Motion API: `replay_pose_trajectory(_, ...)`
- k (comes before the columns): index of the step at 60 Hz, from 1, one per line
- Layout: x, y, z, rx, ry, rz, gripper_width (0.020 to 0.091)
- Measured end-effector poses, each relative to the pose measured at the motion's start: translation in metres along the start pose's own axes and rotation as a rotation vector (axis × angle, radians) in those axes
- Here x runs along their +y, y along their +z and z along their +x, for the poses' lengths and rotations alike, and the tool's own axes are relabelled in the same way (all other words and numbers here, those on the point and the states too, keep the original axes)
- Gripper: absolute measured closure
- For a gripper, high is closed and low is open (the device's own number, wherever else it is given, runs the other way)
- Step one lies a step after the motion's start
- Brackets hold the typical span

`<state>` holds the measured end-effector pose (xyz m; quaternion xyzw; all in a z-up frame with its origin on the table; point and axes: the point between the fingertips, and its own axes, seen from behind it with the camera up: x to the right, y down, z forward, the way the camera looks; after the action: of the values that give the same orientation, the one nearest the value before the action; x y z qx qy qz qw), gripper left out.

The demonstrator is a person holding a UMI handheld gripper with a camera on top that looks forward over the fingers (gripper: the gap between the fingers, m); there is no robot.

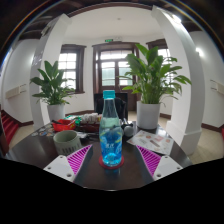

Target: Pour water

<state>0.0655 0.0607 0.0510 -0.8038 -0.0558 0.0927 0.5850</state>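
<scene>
White pillars [186,60], windows [115,68], potted plants [152,78]

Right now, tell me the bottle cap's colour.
Light blue, on the bottle standing between the open gripper fingers; gripper view.

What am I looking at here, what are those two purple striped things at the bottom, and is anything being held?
This is one picture from a wide-angle camera fixed on hand-held tongs, looking forward along their two fingers. There is no robot arm; a person carries the tool. The purple striped shapes are the pads on the inner faces of the fingers, so they are parts of the tool, not things on the table.

A clear water bottle with a blue cap and blue label stands upright on a round dark table. It stands between the fingers with a gap at either side, so the tongs are open and nothing is held. A green cup sits to one side, next to something red. Beyond the table stand two potted plants and a window.
</scene>
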Motion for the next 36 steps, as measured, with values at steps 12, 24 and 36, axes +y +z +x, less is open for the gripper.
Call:
replay_pose_trajectory(12,-0.004,-0.090,-0.022,0.044,0.015,0.007,0.0246)
replay_pose_trajectory(24,-0.026,-0.142,-0.032,0.118,0.063,0.025,0.0248)
replay_pose_trajectory(36,-0.042,-0.164,-0.034,0.167,0.037,0.044,0.0251)
